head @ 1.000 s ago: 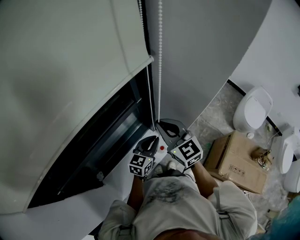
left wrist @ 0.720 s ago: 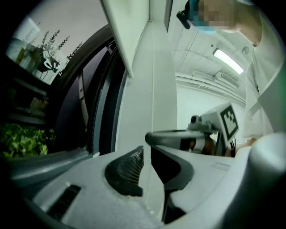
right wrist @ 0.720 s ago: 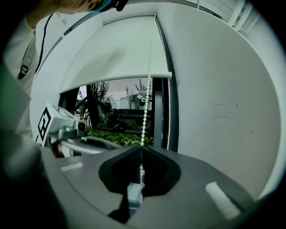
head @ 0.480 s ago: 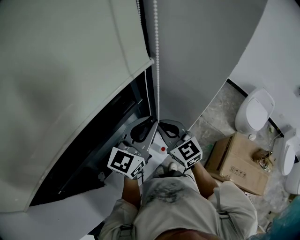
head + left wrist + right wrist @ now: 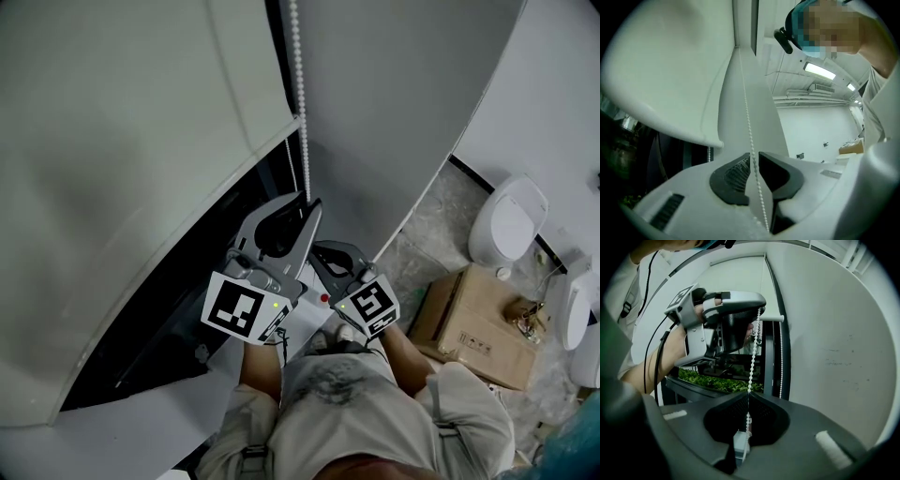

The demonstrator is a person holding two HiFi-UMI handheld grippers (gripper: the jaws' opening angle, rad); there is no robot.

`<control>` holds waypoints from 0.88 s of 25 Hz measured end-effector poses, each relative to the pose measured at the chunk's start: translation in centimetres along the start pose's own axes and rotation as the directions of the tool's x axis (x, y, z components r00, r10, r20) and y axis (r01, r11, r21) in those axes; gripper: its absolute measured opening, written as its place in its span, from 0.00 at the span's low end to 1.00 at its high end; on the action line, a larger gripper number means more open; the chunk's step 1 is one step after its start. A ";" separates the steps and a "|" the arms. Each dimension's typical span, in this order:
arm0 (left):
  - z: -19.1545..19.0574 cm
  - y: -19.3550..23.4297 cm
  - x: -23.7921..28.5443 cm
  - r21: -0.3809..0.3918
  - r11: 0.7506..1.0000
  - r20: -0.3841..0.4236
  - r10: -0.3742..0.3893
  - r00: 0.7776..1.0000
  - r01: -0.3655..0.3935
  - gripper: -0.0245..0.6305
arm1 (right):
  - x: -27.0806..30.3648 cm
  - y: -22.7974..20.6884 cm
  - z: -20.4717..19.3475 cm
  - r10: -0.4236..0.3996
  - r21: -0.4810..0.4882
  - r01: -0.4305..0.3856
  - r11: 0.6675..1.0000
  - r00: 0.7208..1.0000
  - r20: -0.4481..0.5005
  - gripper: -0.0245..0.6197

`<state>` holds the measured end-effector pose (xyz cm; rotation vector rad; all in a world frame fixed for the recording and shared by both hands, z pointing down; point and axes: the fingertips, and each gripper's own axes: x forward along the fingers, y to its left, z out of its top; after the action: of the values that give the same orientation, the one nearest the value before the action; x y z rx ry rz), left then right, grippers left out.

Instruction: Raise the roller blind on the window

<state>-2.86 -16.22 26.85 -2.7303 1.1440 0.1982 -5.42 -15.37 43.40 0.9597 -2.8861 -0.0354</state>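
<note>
Washroom window: roller blind (image 5: 141, 141) part-raised.
Right claw (image 5: 747, 394): clenched on bead chain (image 5: 752, 357).
Left claw (image 5: 754, 156): at 12 o'clock, slightly parted around chain.
Risk: releasing right early probably lets chain slip back.

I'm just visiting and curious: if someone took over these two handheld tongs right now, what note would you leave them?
Left tongs: higher up, jaws slightly apart around the bead chain, not clamped.
Right tongs: lower, shut on the same chain.
Roller blind: partly up; dark window shows below its bottom edge.
Left to do: probably clamp left, then pull the chain hand over hand until the blind is up.
</note>
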 end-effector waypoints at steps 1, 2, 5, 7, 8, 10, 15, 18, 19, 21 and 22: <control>0.3 0.1 0.2 0.005 1.000 0.005 0.000 1.000 -0.001 0.14 | 0.0 0.0 0.0 0.000 -0.001 0.000 1.000 1.000 0.000 0.05; 0.6 0.2 0.3 0.011 1.000 0.009 0.002 1.000 -0.002 0.13 | 0.0 0.1 0.0 0.001 -0.001 -0.001 1.000 1.000 0.001 0.05; 0.7 -0.2 0.6 0.021 1.000 0.008 0.012 1.000 -0.013 0.07 | -0.3 0.2 0.0 0.006 -0.015 -0.006 1.000 1.000 0.004 0.05; 0.6 -0.3 0.6 0.010 1.000 0.006 0.021 1.000 -0.021 0.07 | -0.3 0.2 -0.2 0.008 -0.018 -0.008 1.000 1.000 0.002 0.05; 0.4 -0.2 0.5 0.002 1.000 0.003 0.023 1.000 -0.023 0.07 | -0.2 0.2 -0.3 0.008 -0.012 -0.008 1.000 1.000 -0.001 0.05; 0.0 0.0 0.4 -0.016 1.000 -0.004 0.019 1.000 -0.019 0.07 | 0.1 0.2 -0.6 0.008 -0.004 -0.008 1.000 1.000 -0.012 0.05; -1.9 -0.4 0.0 -0.049 0.999 -0.031 0.014 0.999 -0.016 0.07 | 0.1 0.3 -2.7 0.007 0.004 -0.007 1.000 0.999 -0.051 0.05; -2.9 -0.4 0.0 -0.068 0.997 -0.034 0.021 0.999 -0.023 0.07 | 0.2 0.1 -4.0 0.005 0.011 -0.005 1.000 0.998 -0.069 0.05; -3.3 -0.4 -0.1 -0.071 0.997 -0.041 0.021 0.999 -0.024 0.07 | 0.3 0.1 -4.3 0.005 0.012 -0.004 1.000 0.997 -0.075 0.05; -4.2 -0.4 -0.4 -0.078 0.997 -0.058 0.019 0.998 -0.023 0.07 | 0.3 0.2 -5.0 0.005 0.017 -0.004 1.000 0.996 -0.085 0.05; -4.6 -0.4 -0.5 -0.083 0.996 -0.064 0.018 0.998 -0.023 0.07 | 0.3 0.2 -5.3 0.005 0.021 -0.004 1.000 0.996 -0.090 0.05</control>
<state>-2.67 -16.56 31.45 -2.8176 1.2073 0.1678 -5.24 -15.31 48.73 0.9329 -2.8111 0.0372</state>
